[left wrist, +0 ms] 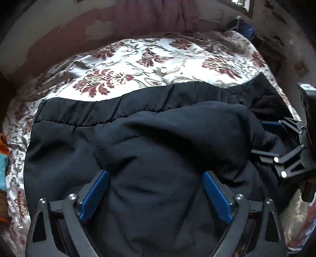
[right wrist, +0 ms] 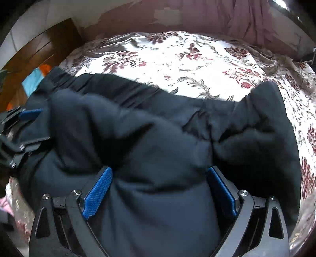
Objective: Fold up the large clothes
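A large dark navy garment (left wrist: 138,142) with an elastic hem lies bunched across the near part of the bed; it also fills the right wrist view (right wrist: 150,138). My left gripper (left wrist: 156,178) is open, its blue pads (left wrist: 94,195) spread wide, with a fold of the garment lying between them. My right gripper (right wrist: 160,174) is open the same way over the cloth, blue pads (right wrist: 97,193) apart. Each gripper shows in the other's view: the right one at the right edge (left wrist: 276,138), the left one at the left edge (right wrist: 25,126).
The bed has a white cover with red floral print (left wrist: 138,59), which also shows in the right wrist view (right wrist: 187,59). A pink curtain (right wrist: 237,17) hangs behind. A brown wooden door (right wrist: 39,51) and blue and orange cloth (right wrist: 35,77) are at the left.
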The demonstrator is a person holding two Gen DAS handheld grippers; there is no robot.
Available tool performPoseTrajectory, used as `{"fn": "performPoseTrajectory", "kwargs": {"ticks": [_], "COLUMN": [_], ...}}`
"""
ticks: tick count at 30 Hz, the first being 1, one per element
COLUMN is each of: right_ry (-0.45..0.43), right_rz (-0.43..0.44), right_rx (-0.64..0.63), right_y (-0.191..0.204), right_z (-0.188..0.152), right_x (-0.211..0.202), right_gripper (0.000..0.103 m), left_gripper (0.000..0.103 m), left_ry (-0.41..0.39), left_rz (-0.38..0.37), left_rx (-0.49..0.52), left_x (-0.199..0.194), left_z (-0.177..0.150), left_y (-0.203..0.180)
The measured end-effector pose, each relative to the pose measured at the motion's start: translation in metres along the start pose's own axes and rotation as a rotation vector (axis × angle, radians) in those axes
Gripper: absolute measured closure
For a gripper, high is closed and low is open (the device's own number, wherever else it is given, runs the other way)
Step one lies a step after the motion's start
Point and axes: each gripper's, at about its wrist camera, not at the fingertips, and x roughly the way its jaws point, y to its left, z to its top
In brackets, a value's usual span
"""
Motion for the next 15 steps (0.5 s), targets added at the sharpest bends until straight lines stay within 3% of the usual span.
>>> {"fn": "performPoseTrajectory", "kwargs": {"ticks": [11, 15], "right_ry": [0.005, 0.000], "right_rz": [-0.060, -0.044], "right_rx": [-0.030, -0.039], "right_y": [-0.008, -0.010], "right_z": [0.045, 0.052], "right_x": [0.060, 0.076], "right_gripper": [0.008, 0.004], "left_gripper": [0.000, 0.000], "left_ry": [-0.041, -0.020], "left_rz": [0.073, 0.069], "left_rx": [-0.115, -0.162], "left_x": [0.038, 0.057], "left_z": [0.026, 0.038], "left_y": [0.034, 0.049]}}
